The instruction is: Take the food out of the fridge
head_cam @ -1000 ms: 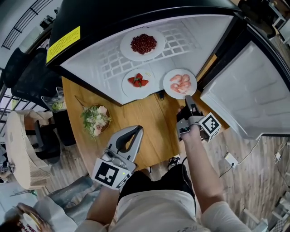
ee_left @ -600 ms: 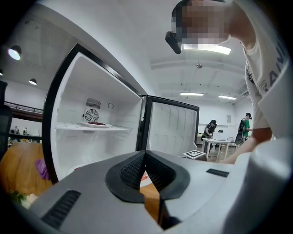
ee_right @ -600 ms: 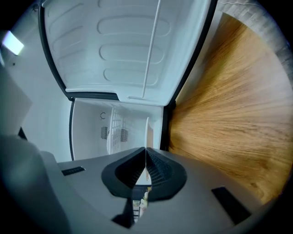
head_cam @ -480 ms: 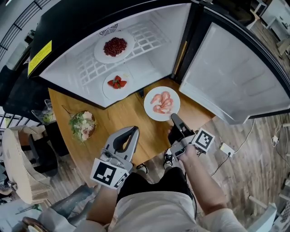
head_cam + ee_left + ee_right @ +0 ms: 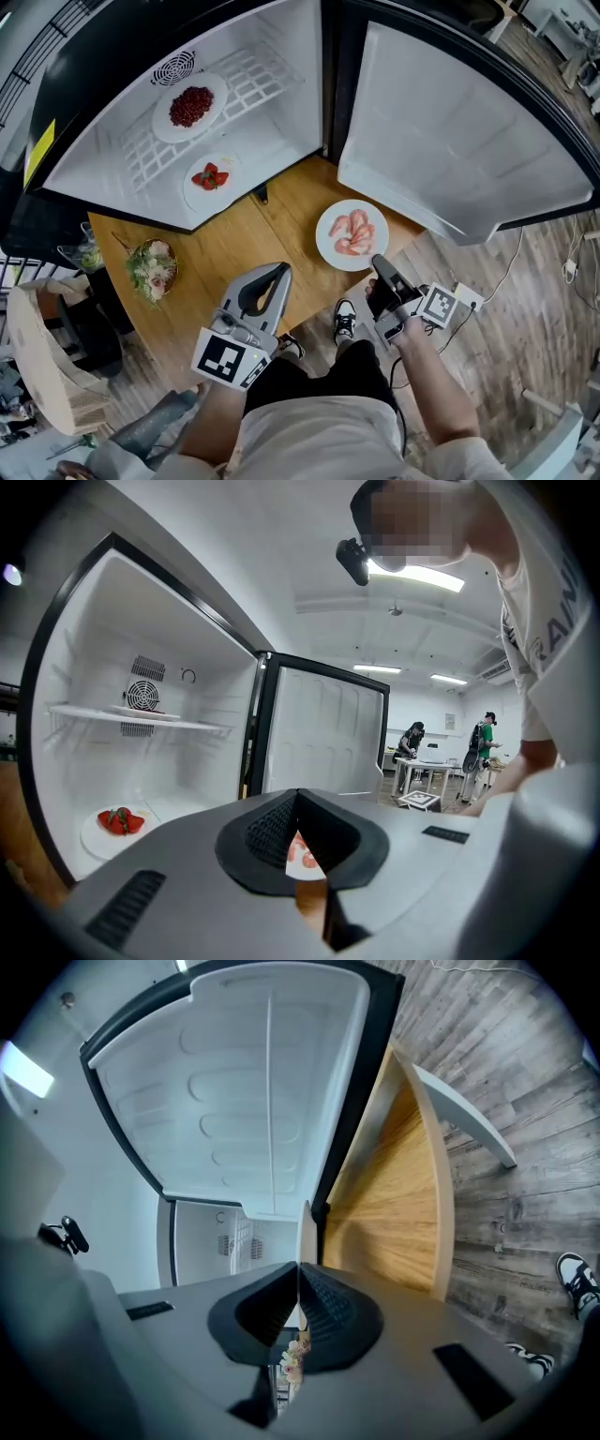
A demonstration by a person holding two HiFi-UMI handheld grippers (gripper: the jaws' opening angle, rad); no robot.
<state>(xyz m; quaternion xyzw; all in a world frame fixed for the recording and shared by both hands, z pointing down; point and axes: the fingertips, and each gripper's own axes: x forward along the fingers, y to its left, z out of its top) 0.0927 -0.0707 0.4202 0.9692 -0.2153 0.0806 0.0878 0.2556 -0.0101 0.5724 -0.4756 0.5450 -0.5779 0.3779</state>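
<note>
A white plate of pink shrimp [image 5: 351,234] is outside the fridge, over the right corner of the wooden table [image 5: 234,253]. My right gripper [image 5: 379,266] is shut on its near rim; in the right gripper view the plate [image 5: 307,1230] shows edge-on between the jaws [image 5: 299,1266]. Inside the open fridge [image 5: 281,56] stay a plate of strawberries [image 5: 210,177] on the floor and a plate of dark red berries [image 5: 190,106] on the wire shelf. My left gripper [image 5: 273,276] hovers shut and empty over the table's front edge, and its view shows the strawberries [image 5: 118,820].
The fridge door [image 5: 450,131] stands swung open at the right. A bowl of salad [image 5: 152,268] sits on the table's left side. A wicker basket [image 5: 42,347] stands on the floor at the left. Cables and a power strip [image 5: 469,298] lie on the wood floor.
My right gripper has drawn the shrimp plate from the fridge's front edge out and to the right, over the table. The left gripper has kept its place.
</note>
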